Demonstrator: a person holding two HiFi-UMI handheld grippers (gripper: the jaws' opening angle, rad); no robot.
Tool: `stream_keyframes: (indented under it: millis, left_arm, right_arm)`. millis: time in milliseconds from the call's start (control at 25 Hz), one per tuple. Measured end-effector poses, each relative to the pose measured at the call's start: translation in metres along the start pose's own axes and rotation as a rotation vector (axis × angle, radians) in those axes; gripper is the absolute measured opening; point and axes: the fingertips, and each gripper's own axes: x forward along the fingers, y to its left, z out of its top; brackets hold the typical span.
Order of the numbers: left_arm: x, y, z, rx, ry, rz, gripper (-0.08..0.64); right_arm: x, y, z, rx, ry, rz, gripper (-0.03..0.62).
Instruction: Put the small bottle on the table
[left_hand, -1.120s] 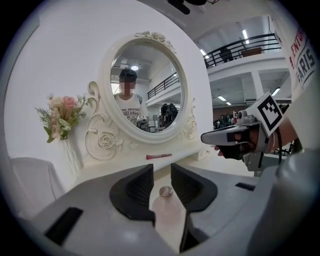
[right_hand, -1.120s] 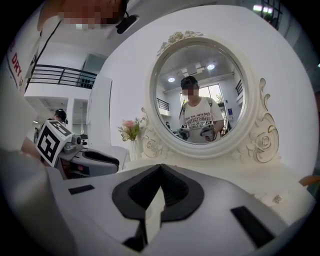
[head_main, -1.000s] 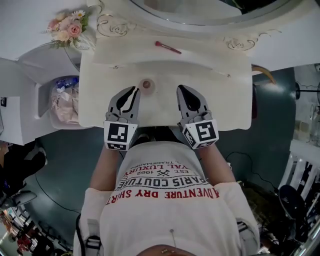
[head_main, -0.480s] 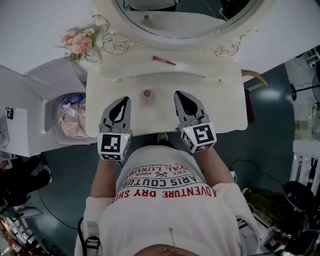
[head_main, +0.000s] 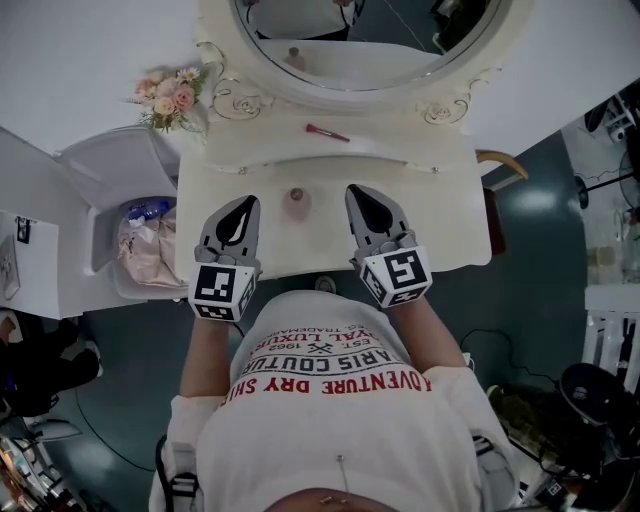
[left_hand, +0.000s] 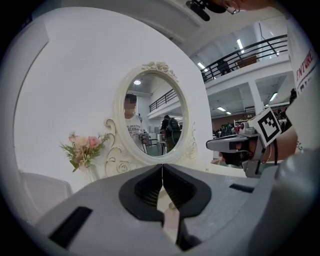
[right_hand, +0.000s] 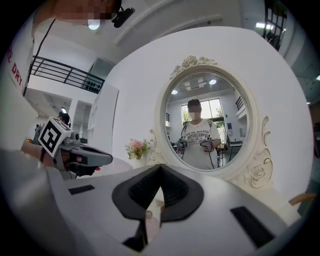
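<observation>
The small pinkish bottle (head_main: 296, 201) stands upright on the cream vanity table (head_main: 450, 215), in the gap between my two grippers. My left gripper (head_main: 243, 203) lies just left of the bottle, apart from it. Its jaws are shut with nothing in them, and they also meet tip to tip in the left gripper view (left_hand: 162, 167). To the right of the bottle, my right gripper (head_main: 357, 190) is shut and empty too, tips together in the right gripper view (right_hand: 160, 167).
A pink stick (head_main: 327, 133) lies on the raised shelf below the oval mirror (head_main: 370, 40). A flower bunch (head_main: 172, 95) stands at the back left. A bin with a bag (head_main: 145, 245) is left of the table, and a chair back (head_main: 500, 160) is at its right.
The left jaws, slightly apart beside the bottle a second ago, have closed. The bottle stays upright on the table and both grippers sit a little nearer the table's front edge.
</observation>
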Motion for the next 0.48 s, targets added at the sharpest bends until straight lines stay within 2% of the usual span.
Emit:
stream_keyframes:
  millis: [160, 480]
  left_arm:
    - [-0.0006, -0.0034, -0.0024, 0.007, 0.003, -0.033, 0.008]
    - [-0.0005, -0.0017, -0.0035, 0.013, -0.004, -0.033, 0.008]
  right_arm:
    - [-0.0019, 0.0053, -0.0007, -0.029, -0.003, 0.008, -0.002]
    - [-0.0021, 0.0083, -0.0025, -0.033, -0.008, 0.0, -0.002]
